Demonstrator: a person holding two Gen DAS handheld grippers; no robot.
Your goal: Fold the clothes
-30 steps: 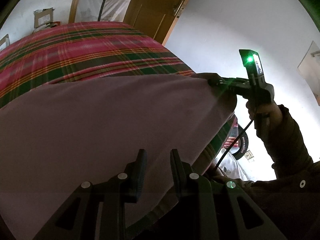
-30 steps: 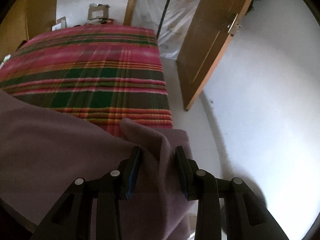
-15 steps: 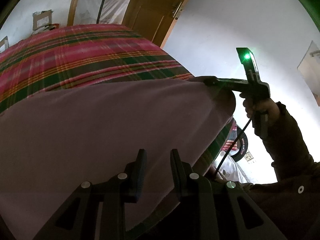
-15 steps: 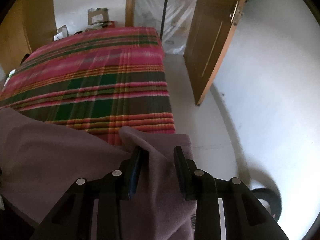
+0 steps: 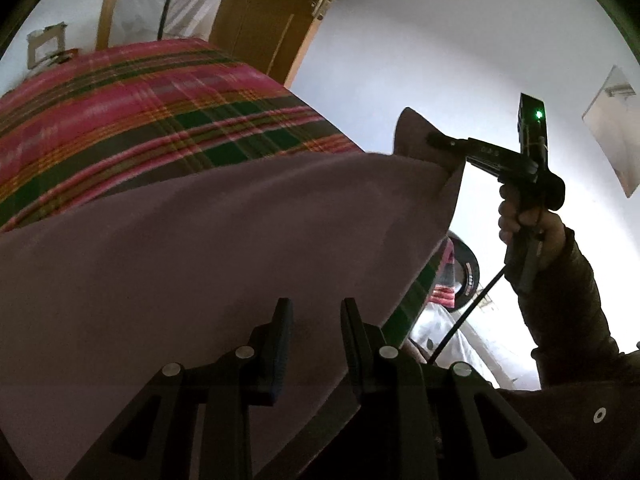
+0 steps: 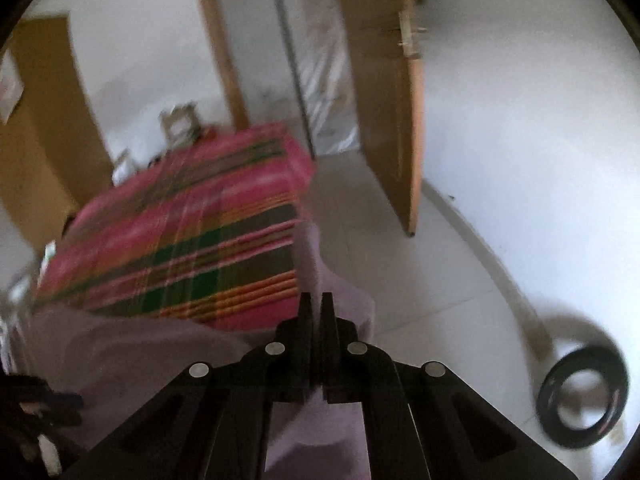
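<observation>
A mauve garment lies spread over the near end of a bed with a red and green plaid blanket. My left gripper hovers at the garment's near edge. Its jaws stand apart, the cloth shows between them, and the pads do not press on it. My right gripper is shut on the garment's far right corner. In the left wrist view the right gripper holds that corner raised off the bed, and a person's hand grips its handle. The right wrist view is blurred.
A wooden door stands open beyond the bed's right side, with pale floor beside the bed. A black ring lies on the floor at the right. White walls surround the bed. Small boxes sit past its far end.
The right gripper's jaws have shut on the garment's corner, and it has rolled and lifted the corner off the bed. The left gripper has shifted a little, its jaws unchanged.
</observation>
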